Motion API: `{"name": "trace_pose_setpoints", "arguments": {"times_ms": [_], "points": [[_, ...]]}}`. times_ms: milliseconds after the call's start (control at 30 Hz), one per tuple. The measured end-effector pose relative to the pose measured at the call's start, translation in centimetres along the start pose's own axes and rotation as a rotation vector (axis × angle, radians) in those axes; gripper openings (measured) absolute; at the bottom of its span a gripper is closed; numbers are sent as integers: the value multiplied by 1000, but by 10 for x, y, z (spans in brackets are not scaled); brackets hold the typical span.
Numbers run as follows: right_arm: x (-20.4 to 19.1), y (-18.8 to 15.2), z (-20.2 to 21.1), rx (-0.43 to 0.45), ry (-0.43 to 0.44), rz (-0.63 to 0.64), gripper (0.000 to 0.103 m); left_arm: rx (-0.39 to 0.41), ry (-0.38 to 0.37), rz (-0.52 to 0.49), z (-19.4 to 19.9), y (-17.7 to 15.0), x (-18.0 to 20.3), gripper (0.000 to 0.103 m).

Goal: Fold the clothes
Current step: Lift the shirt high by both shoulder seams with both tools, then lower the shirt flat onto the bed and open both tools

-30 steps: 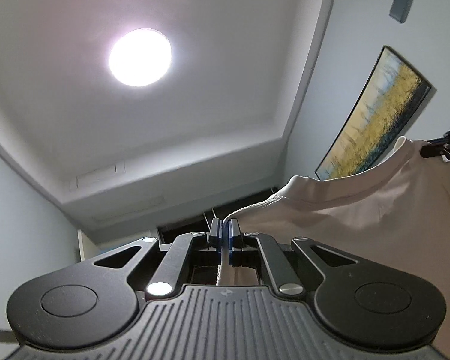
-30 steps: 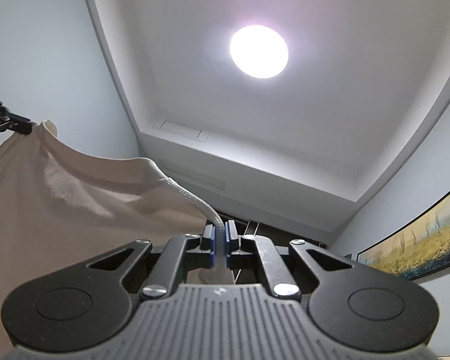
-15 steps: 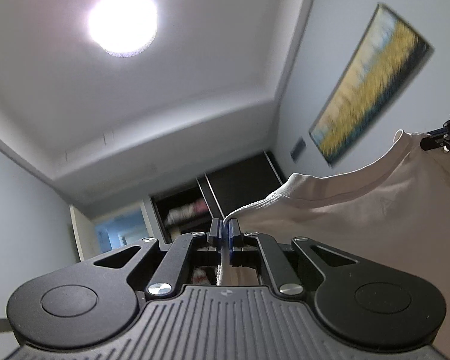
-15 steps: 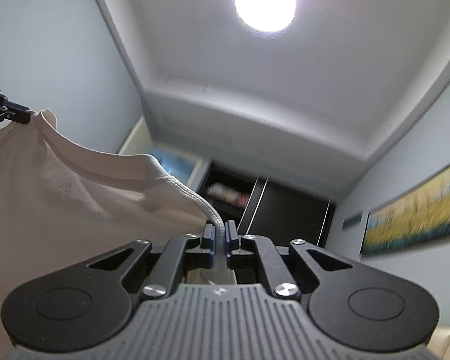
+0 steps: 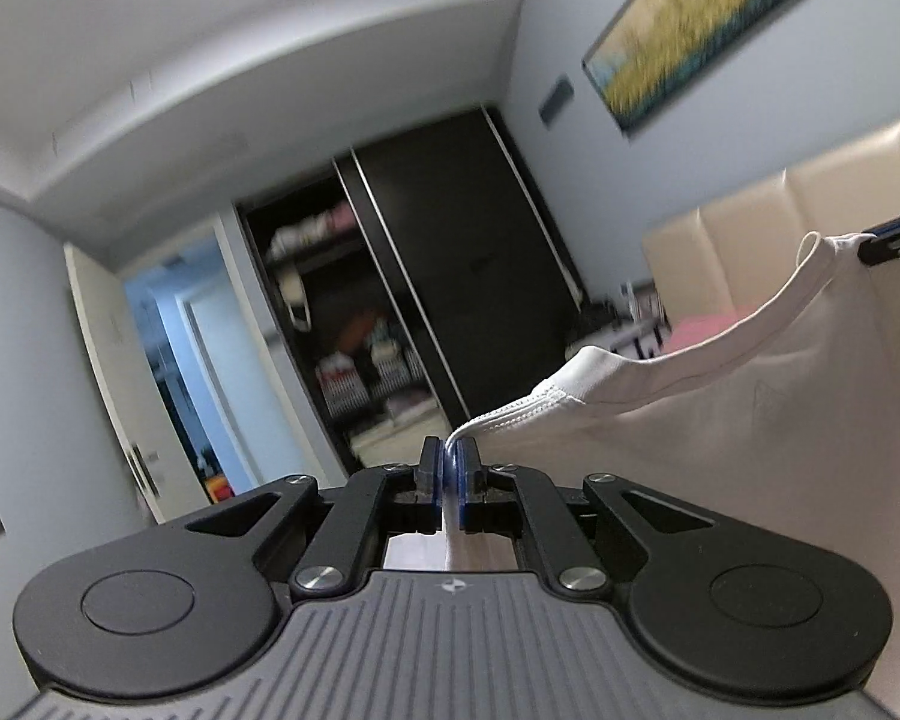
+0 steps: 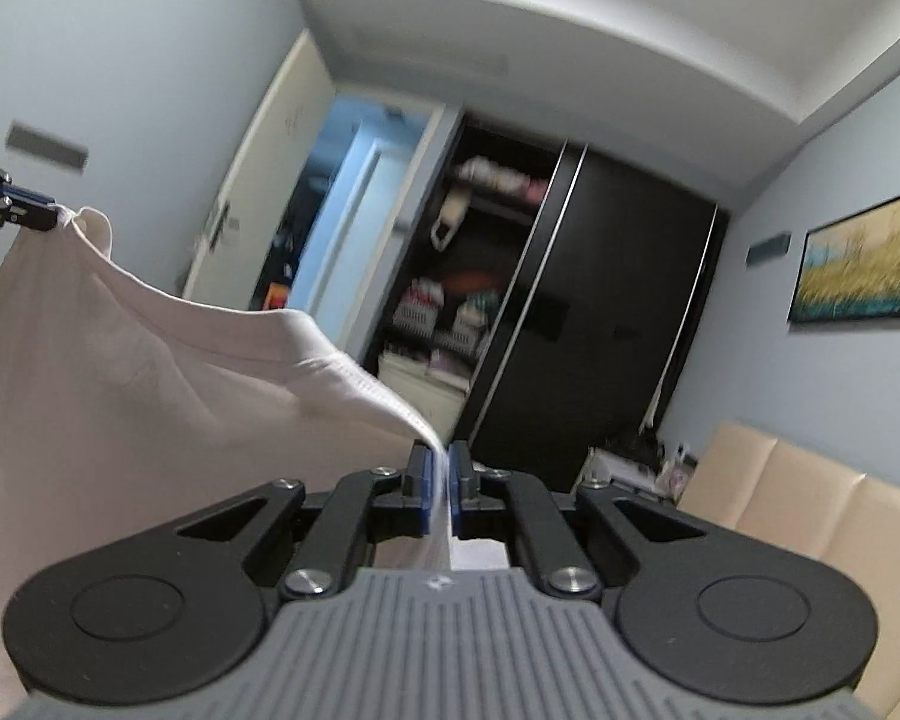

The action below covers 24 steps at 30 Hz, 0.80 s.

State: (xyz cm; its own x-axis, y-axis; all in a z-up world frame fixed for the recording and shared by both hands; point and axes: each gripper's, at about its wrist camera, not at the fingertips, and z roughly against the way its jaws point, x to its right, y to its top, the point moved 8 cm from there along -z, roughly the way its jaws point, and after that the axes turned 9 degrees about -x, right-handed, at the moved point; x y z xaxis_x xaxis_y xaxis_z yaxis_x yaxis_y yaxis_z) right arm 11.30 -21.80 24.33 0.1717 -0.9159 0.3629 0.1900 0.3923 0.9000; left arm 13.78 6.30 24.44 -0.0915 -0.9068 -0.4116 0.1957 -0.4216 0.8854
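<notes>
A cream-white shirt (image 5: 750, 420) hangs in the air, stretched between both grippers by its neck edge. My left gripper (image 5: 449, 461) is shut on the ribbed collar at one shoulder. At the right edge of the left wrist view the right gripper (image 5: 882, 243) pinches the other shoulder. In the right wrist view my right gripper (image 6: 441, 465) is shut on the shirt (image 6: 120, 396), and the left gripper (image 6: 27, 213) holds the far corner at the left edge. The cloth below the collar drops out of sight.
A dark sliding wardrobe (image 5: 450, 252) with one side open on cluttered shelves stands ahead. An open white door (image 6: 258, 192) is to its left. A beige padded headboard (image 6: 810, 510) and a yellow landscape painting (image 6: 864, 258) are on the right wall.
Both cameras have tilted down from the ceiling and its lamp to the wardrobe and door. The shirt stays stretched between the two shut grippers.
</notes>
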Motion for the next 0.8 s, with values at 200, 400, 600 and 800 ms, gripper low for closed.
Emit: {"name": "trace_pose_setpoints", "arguments": {"times_ms": [200, 400, 600, 800], "points": [[-3, -31, -97, -112, 16, 3, 6, -112, -22, 1, -77, -43, -3, 3], [-7, -60, -199, -227, 37, -10, 6, -223, -34, -12, -158, -77, 7, 3], [-21, -107, -307, -354, 58, -21, 6, -358, -57, -27, -233, -126, 26, 3], [-39, -153, -388, -477, 83, -47, 6, -488, -101, -12, -287, -181, 41, 3]]}}
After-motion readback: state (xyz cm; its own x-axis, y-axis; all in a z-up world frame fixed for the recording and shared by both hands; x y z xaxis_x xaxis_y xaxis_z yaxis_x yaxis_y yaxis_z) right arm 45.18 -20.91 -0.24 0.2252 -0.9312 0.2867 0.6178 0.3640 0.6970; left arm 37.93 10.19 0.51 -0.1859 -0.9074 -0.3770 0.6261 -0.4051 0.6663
